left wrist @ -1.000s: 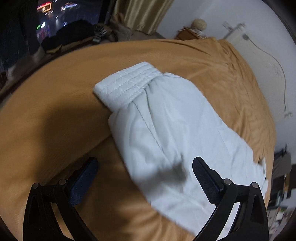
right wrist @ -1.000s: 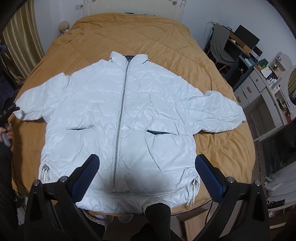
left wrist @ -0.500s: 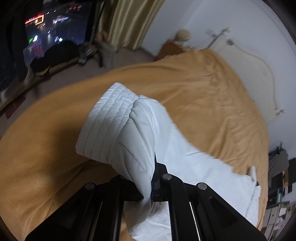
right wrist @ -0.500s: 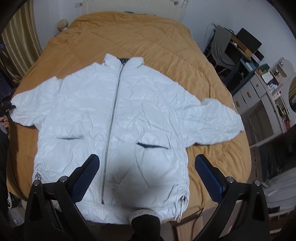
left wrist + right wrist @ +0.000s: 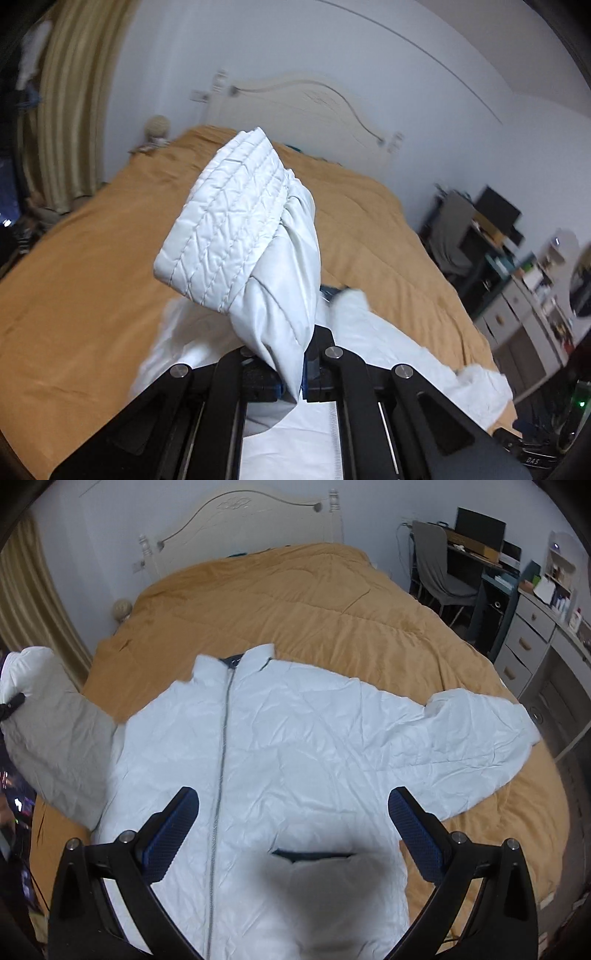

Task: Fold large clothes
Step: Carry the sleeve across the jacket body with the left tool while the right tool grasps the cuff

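Observation:
A white puffer jacket (image 5: 295, 746) lies face up on the mustard bedspread (image 5: 295, 602), zipper (image 5: 221, 760) running down its front. My left gripper (image 5: 295, 387) is shut on the jacket's sleeve (image 5: 266, 266), held up off the bed with the quilted cuff (image 5: 225, 229) standing above the jaws. In the right wrist view that raised sleeve (image 5: 51, 731) rises at the far left, the left gripper's tip (image 5: 13, 703) just showing. My right gripper (image 5: 291, 830) hangs open above the jacket's lower front, over a dark pocket slit (image 5: 314, 854). The other sleeve (image 5: 487, 731) lies flat at the right.
A white headboard (image 5: 258, 513) stands at the far end of the bed. A desk with a grey chair (image 5: 439, 568) and a drawer unit (image 5: 532, 642) line the right wall. Gold curtains (image 5: 62, 122) hang at the left, with a round lamp (image 5: 122, 609) beside the bed.
My left gripper went from open over the flat sleeve to shut on it, then lifted it and swung it toward the jacket's body. My right gripper moved forward over the jacket, still open.

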A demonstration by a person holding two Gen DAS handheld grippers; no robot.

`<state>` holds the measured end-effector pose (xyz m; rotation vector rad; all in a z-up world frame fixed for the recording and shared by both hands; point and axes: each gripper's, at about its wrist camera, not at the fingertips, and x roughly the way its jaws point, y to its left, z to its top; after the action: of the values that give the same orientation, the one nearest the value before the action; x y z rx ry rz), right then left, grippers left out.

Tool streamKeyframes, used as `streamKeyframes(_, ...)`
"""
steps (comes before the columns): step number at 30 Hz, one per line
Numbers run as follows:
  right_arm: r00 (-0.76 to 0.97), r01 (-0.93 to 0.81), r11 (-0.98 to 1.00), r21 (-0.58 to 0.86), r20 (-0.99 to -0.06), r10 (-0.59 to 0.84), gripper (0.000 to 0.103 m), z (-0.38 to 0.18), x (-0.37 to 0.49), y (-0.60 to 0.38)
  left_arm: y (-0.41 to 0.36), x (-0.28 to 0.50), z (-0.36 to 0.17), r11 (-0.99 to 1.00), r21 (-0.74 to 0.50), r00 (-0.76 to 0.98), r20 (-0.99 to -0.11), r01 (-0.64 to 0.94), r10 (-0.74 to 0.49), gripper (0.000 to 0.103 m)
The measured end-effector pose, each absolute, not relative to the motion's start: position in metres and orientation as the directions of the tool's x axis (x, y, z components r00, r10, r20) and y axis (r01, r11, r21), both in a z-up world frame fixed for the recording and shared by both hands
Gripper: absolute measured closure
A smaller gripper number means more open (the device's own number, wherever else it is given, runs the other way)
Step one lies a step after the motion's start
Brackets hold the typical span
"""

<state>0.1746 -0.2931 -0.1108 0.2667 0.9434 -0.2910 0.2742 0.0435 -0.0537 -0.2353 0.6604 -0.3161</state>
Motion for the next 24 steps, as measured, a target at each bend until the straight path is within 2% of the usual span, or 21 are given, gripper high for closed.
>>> streamKeyframes(5, 0.528, 0.376, 0.926, 0.030, -0.828, -0.188, 0.001, -0.132, 0.166, -0.319, -0.050, 0.298, -0.134, 0.914, -0.319, 0.636, -0.658, 0.250, -0.403, 0.098)
streamKeyframes(11, 0.498, 0.476, 0.874, 0.094, -0.848, -0.180, 0.001, -0.164, 0.145, -0.361, -0.119, 0.297, -0.278, 0.946, -0.254, 0.436, -0.841, 0.203, -0.320, 0.094)
streamKeyframes(13, 0.479, 0.505, 0.856, 0.114, -0.862, -0.167, 0.001, -0.176, 0.142, -0.369, -0.112, 0.291, -0.317, 0.954, -0.254, 0.395, -0.869, 0.162, -0.298, 0.093)
streamKeyframes(15, 0.450, 0.516, 0.852, 0.085, -0.874, -0.186, 0.001, -0.184, 0.142, -0.369, -0.104, 0.281, -0.320, 0.950, -0.259, 0.435, -0.845, 0.175, -0.311, 0.093)
streamKeyframes(19, 0.471, 0.452, 0.890, 0.062, -0.863, -0.180, 0.000, -0.182, 0.167, -0.354, -0.095, 0.286, -0.310, 0.925, -0.306, 0.372, -0.851, 0.226, -0.372, 0.086)
streamKeyframes(22, 0.501, 0.303, 0.946, 0.114, -0.864, -0.056, 0.000, -0.176, 0.223, -0.330, -0.088, 0.293, -0.309, 0.909, -0.348, 0.345, -0.845, 0.228, -0.409, 0.085)
streamKeyframes(24, 0.440, 0.226, 0.966, 0.123, -0.898, 0.011, 0.000, -0.180, 0.274, -0.313, -0.085, 0.293, -0.304, 0.901, -0.369, 0.337, -0.839, 0.227, -0.428, 0.085)
